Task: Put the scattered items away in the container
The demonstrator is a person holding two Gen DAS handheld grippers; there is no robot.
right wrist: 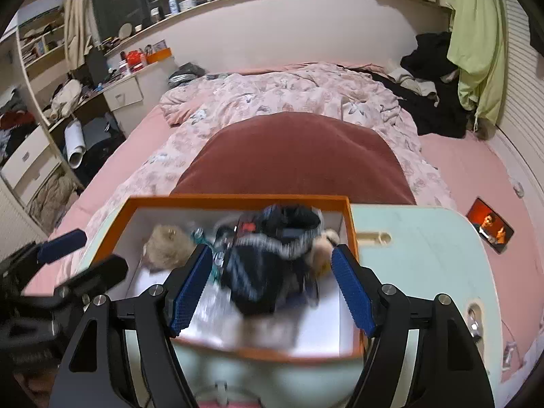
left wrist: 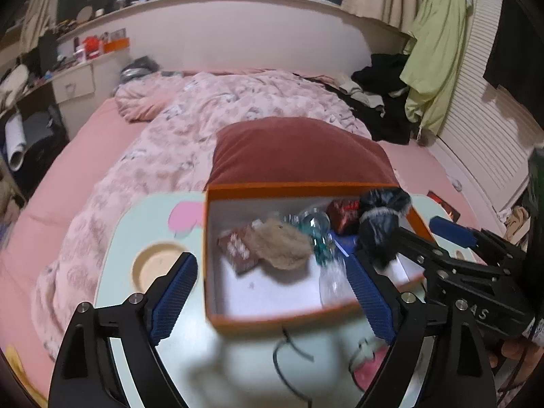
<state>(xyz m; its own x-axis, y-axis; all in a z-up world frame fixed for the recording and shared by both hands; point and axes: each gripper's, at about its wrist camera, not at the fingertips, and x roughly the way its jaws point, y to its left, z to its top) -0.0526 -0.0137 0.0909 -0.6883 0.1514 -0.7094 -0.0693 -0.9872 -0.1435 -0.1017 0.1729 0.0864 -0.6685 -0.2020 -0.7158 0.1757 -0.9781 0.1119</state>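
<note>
An open orange cardboard box with white inside walls (left wrist: 210, 238) (right wrist: 352, 234) is set on a pale green lap tray table (left wrist: 129, 224) (right wrist: 425, 238), which is placed on a pink bed. The long side of the box is turned across the bed, from left to right, and its far edge is pushed up against a dark red velvet cushion (left wrist: 299, 149) (right wrist: 292, 156).

A dark navy fuzzy scrunchie with a grey trim (left wrist: 380, 221) (right wrist: 272, 265) is seen over the right part of the box. It is badly blurred in the right wrist view, so it cannot be told whether it is lying down or in the air. In the box, a tan fluffy scrunchie (left wrist: 282, 244) (right wrist: 166, 244) is found near the middle, with a small brown patterned packet (left wrist: 238, 250) just to its left and a clear and teal shiny thing (left wrist: 318, 234) to its right. A red wrapped thing (left wrist: 343, 216) is tucked at the back. These small things are smeared and hard to name.

The left gripper (left wrist: 272, 292) is held low over the near edge of the box, with its blue pads spread wide apart and nothing held between them. The right gripper (right wrist: 270, 289) (left wrist: 408, 238) is reached in from the right side, and its pads are also spread wide, one on each side of the dark scrunchie without touching it. A round cup hole (left wrist: 156, 265) is cut in the tray by the left finger.
</note>
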